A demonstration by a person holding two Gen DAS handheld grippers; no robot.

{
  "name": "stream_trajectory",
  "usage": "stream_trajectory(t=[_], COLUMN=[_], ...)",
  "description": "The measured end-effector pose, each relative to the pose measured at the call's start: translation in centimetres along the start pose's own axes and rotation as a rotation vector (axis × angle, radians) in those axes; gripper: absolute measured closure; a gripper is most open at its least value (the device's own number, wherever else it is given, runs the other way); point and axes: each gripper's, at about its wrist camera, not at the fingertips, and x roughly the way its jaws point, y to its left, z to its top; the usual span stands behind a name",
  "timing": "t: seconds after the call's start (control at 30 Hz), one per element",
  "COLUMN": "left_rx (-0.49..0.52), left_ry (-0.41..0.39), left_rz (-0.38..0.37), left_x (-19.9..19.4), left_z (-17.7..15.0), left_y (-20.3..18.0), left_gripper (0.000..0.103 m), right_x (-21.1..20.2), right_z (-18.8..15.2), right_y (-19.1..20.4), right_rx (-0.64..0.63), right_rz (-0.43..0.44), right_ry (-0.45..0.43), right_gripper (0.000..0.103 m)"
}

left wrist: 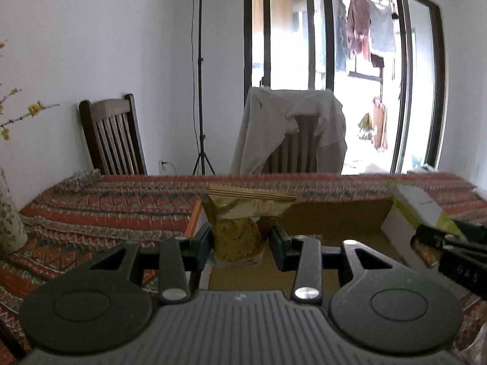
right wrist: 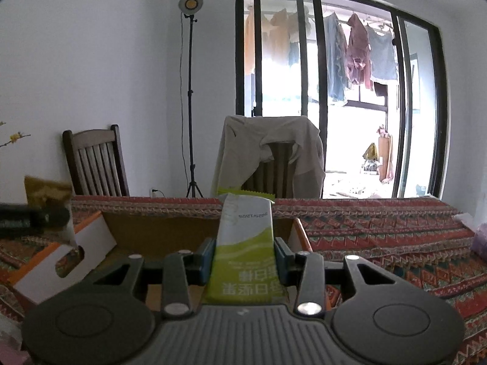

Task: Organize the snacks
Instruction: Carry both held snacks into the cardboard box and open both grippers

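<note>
In the left wrist view my left gripper (left wrist: 240,240) is shut on a gold cookie packet (left wrist: 240,228), held upright over the near left part of an open cardboard box (left wrist: 334,216). In the right wrist view my right gripper (right wrist: 245,255) is shut on a white and green snack packet (right wrist: 243,243), upright above the same open box (right wrist: 158,231). The right gripper with its white and green packet (left wrist: 420,210) shows at the right edge of the left view. The left gripper's dark finger (right wrist: 33,217) and the gold packet (right wrist: 48,191) show at the left edge of the right view.
The box sits on a table under a red patterned cloth (left wrist: 106,210). Its white flap with a handle hole (right wrist: 67,258) hangs at the left. Behind the table stand a wooden chair (left wrist: 112,137), a chair draped with a beige garment (left wrist: 289,127) and a light stand (left wrist: 199,91). A floral vase (left wrist: 7,216) stands at the left.
</note>
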Motion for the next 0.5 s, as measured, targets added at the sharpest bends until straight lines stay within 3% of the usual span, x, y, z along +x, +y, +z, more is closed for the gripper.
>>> stream_trajectory(t=[0.33, 0.43, 0.5], left_rx=[-0.021, -0.024, -0.033], left_ry=[0.057, 0.049, 0.022], left_rz=[-0.042, -0.049, -0.042], left_x=[1.4, 1.2, 0.7], left_z=[-1.3, -1.5, -1.5], left_y=[1.2, 1.4, 1.5], left_gripper=[0.060, 0.039, 0.005], right_x=[1.3, 1.4, 1.2], right_z=[-1.4, -1.6, -1.7], right_y=[1.0, 1.0, 0.9], right_rx=[-0.047, -0.050, -0.041], right_rz=[-0.020, -0.018, -0.012], right_ry=[0.063, 0.074, 0.069], right_gripper=[0.063, 0.064, 0.055])
